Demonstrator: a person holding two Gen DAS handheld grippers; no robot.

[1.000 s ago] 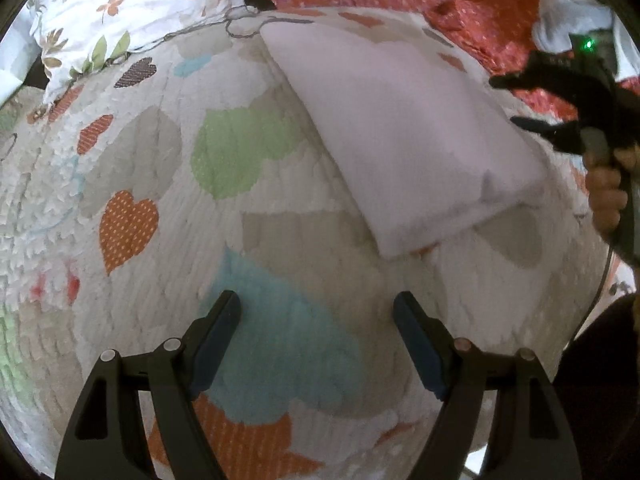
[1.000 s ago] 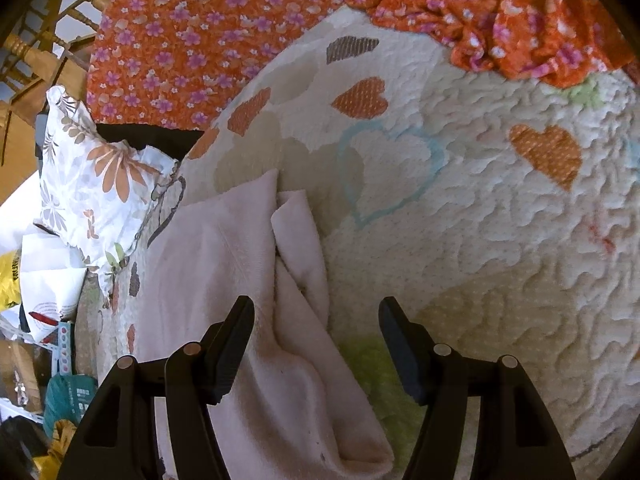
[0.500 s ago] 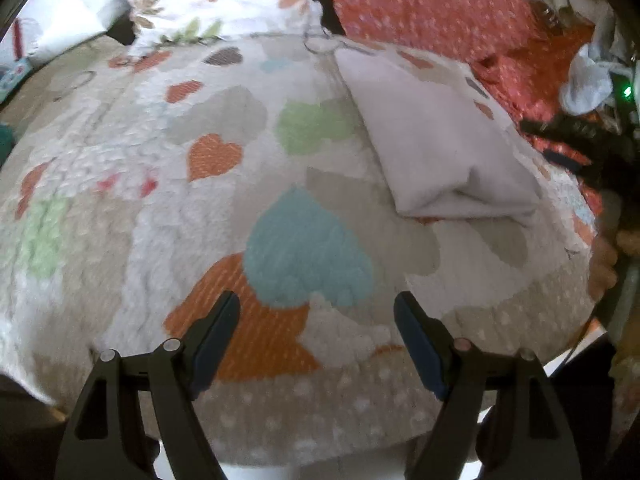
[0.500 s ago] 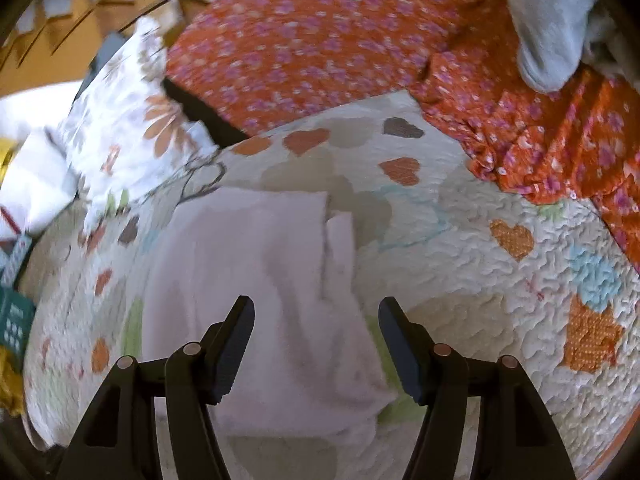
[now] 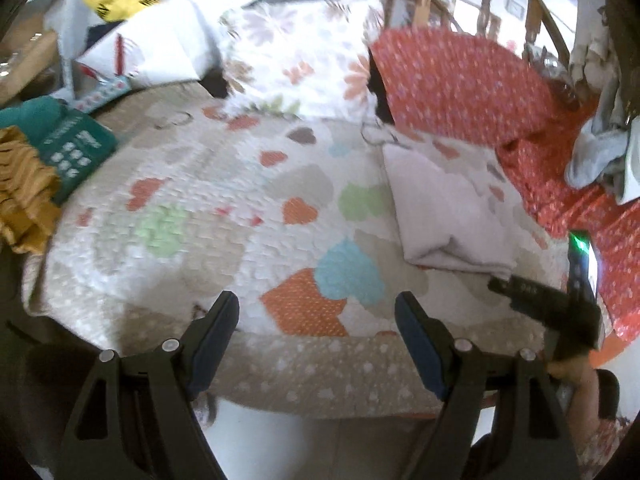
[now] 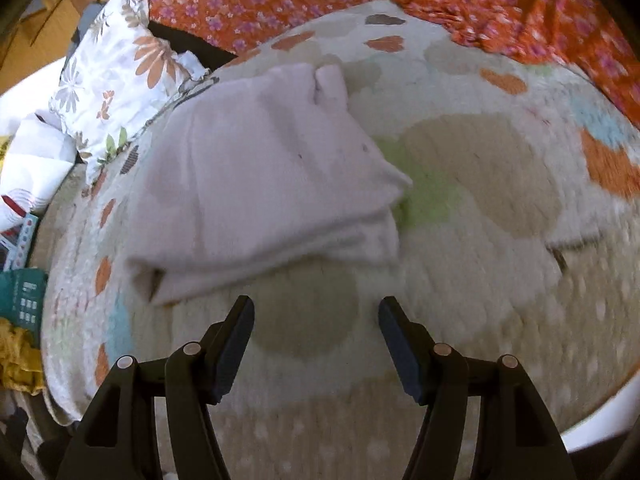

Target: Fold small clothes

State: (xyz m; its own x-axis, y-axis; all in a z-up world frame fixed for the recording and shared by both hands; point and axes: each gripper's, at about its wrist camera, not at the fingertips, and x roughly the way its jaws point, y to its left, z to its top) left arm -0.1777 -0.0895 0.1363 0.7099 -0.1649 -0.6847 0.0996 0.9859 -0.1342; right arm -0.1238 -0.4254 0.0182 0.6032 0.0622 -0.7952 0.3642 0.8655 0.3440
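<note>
A white quilted bedspread with coloured heart patches [image 5: 224,200] is covering the bed. A folded pale pink cloth [image 6: 264,184] is lying on it. A white floral pillow [image 5: 296,56] and an orange floral sheet [image 5: 460,84] are resting at its far edge.

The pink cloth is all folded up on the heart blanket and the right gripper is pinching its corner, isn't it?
Not quite. The pink cloth is folded up on the heart blanket, but the right gripper is not pinching it. The right wrist view shows its jaws open over bare blanket, just short of the cloth's near edge, with nothing between them.
</note>
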